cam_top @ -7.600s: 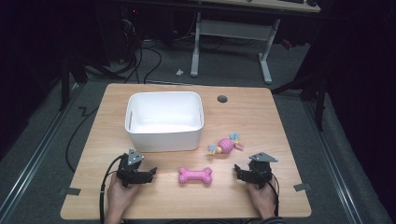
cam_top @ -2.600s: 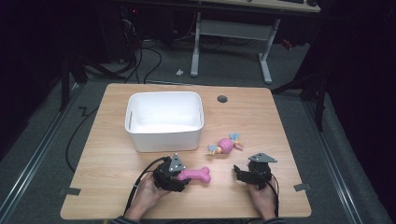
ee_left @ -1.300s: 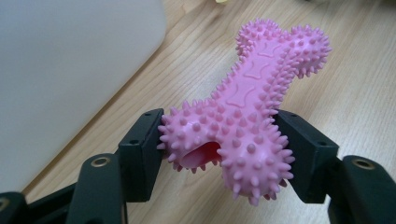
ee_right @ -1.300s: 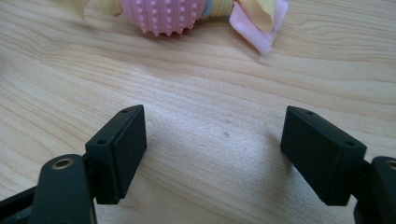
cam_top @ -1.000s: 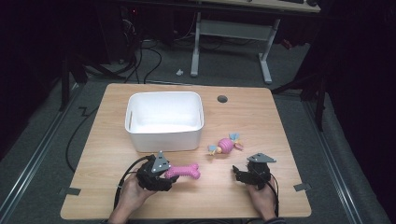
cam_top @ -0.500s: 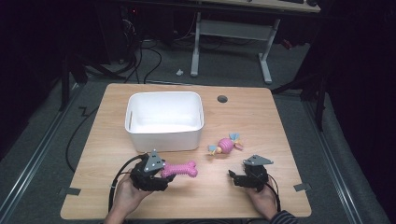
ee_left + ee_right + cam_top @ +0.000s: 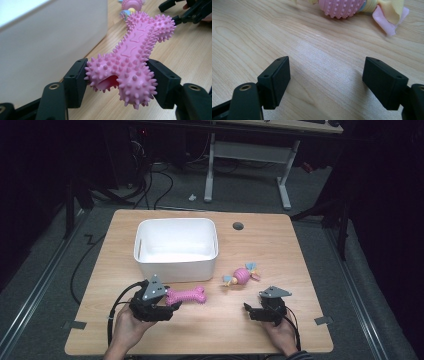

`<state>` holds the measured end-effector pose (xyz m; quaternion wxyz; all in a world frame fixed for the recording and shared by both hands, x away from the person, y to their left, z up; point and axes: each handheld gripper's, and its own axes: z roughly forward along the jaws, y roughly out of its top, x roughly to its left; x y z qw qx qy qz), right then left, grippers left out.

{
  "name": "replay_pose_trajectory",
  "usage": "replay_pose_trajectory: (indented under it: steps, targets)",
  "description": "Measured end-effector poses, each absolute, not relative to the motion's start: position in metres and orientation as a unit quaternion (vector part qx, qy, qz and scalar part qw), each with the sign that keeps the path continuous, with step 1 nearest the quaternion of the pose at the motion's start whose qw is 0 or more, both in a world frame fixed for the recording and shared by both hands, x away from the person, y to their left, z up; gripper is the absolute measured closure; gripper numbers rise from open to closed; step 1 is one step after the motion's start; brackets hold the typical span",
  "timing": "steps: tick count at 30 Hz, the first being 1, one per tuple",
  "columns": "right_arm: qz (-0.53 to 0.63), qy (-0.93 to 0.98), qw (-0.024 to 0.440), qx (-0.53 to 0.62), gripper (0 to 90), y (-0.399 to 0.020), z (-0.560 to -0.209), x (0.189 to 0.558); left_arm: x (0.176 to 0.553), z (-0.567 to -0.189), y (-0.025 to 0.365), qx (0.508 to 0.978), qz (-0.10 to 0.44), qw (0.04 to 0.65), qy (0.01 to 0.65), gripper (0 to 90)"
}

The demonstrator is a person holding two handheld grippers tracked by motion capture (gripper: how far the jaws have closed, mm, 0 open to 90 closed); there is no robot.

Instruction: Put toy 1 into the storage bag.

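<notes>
A pink spiky bone toy [image 7: 186, 296] [image 7: 132, 57] is lifted off the table, one knobbed end pinched between the pads of my left gripper [image 7: 169, 309] [image 7: 117, 82], which is shut on it. It hangs just in front of the white bin [image 7: 176, 245] [image 7: 50, 42]. A pink ball toy with cloth tails [image 7: 242, 275] [image 7: 352, 7] lies on the table right of the bin. My right gripper [image 7: 250, 311] [image 7: 325, 80] rests low near the table's front right, open, with bare wood between its jaws and the ball toy a little beyond them.
The wooden table [image 7: 280, 250] has a round cable hole [image 7: 238, 226] behind the bin. Tape marks sit at the front corners [image 7: 74, 324]. Cables trail from both grippers. Dark floor and a desk frame lie beyond the far edge.
My left gripper closed on the bone toy where it lay, then drew it left and lifted it off the table. The right gripper stayed put.
</notes>
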<state>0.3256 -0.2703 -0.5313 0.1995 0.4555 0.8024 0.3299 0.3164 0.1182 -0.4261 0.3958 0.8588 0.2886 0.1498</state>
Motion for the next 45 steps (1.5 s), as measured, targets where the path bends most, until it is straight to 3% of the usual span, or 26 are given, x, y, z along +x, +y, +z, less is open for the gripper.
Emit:
replay_pose_trajectory:
  steps: [21, 45]
  targets:
    - [0.328, 0.796, 0.204, 0.465, 22.4, -0.27, -0.531, 0.325, 0.338, -0.374, 0.135, 0.842, 0.17, 0.415, 0.3, 37.6]
    - [0.328, 0.795, 0.205, 0.467, 22.5, -0.27, -0.531, 0.325, 0.382, -0.357, 0.157, 0.822, 0.179, 0.422, 0.339, 38.2]
